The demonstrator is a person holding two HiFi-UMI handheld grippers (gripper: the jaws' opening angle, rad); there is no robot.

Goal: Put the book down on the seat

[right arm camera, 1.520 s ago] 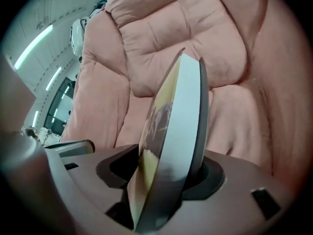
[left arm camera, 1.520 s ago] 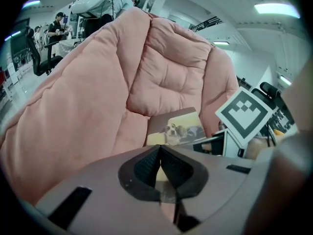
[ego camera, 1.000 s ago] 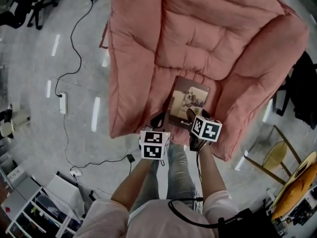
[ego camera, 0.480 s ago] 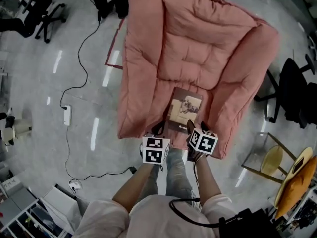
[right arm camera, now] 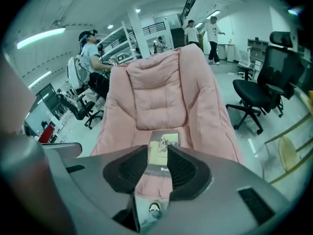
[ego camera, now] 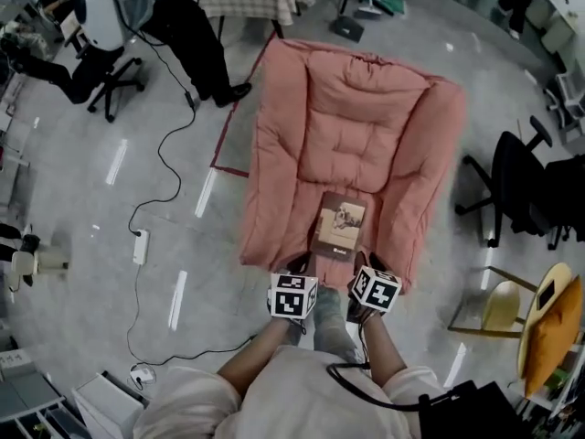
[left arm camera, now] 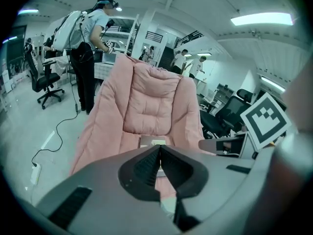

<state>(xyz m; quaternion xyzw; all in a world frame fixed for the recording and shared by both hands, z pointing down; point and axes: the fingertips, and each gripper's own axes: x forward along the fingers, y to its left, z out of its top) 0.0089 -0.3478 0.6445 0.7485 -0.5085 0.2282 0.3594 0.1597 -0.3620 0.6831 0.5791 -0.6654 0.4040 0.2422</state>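
The book (ego camera: 340,225), brown with a dog picture on its cover, lies flat on the seat of the pink cushioned chair (ego camera: 356,126). Both grippers hang in front of the chair's near edge, apart from the book. My left gripper (ego camera: 297,268) is shut, its jaws meeting with nothing in them (left arm camera: 159,153). My right gripper (ego camera: 359,265) has just been closing its jaws; a gap still stands between them with nothing in it (right arm camera: 157,155). Through that gap the book (right arm camera: 164,147) shows far off on the seat. In the left gripper view the book (left arm camera: 152,142) lies just beyond the jaw tips.
A person (ego camera: 174,7) stands at the chair's far left beside a table. Black office chairs (ego camera: 512,186) stand to the right and a yellow chair (ego camera: 507,305) at the near right. A power strip (ego camera: 140,245) with its cable lies on the floor at left.
Both grippers have risen and drawn back from the chair. The right gripper has left the book's near corner. The book stays flat on the seat.
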